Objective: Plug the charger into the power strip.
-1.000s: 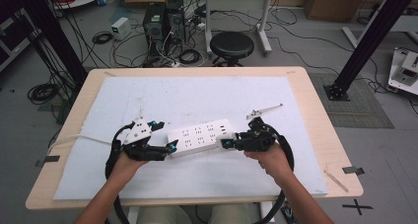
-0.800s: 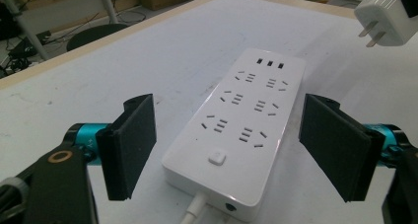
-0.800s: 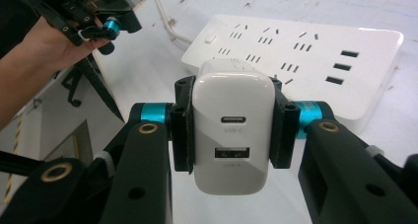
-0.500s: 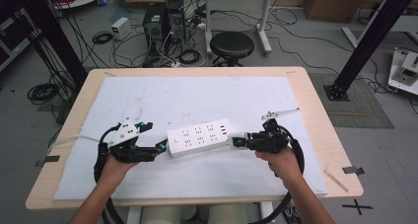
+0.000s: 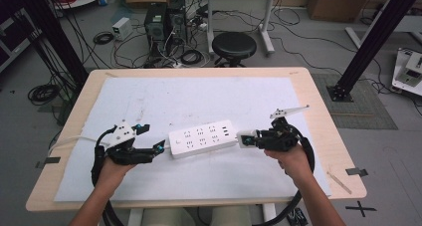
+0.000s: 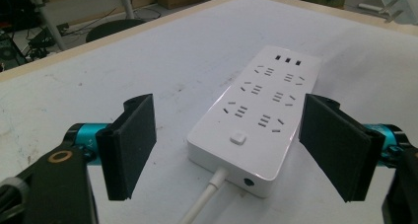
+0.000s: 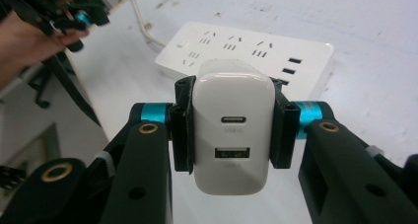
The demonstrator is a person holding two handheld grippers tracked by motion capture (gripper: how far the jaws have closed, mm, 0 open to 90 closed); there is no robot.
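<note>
Two grippers are seen flanking a white power strip (image 5: 201, 138) that lies flat on the pale sheet covering the table (image 5: 318, 111), near the person's edge. On the right, a white charger (image 7: 231, 130) is clamped between the fingers (image 7: 183, 130) of the right gripper (image 5: 247, 139), its two USB ports turned back toward the camera, so the plug side is judged to face the strip. The charger is held just off the strip's far end, beside the row of small USB slots, not yet touching any socket; it looks lined up for an approach to be made along the strip.

On the left, the fingers (image 6: 129, 145) of the left gripper (image 5: 160, 147) are spread wide and nothing is gripped. They are set either side of the strip's cable end, where the switch (image 6: 238, 137) and white cord (image 6: 204, 199) are found, and a clear gap is kept on both sides. That stance is read as preparation: the strip would be pinched and steadied so that it is not shoved along the table when the charger is pressed in. A socket must yet be chosen and the prongs brought over it.
</note>
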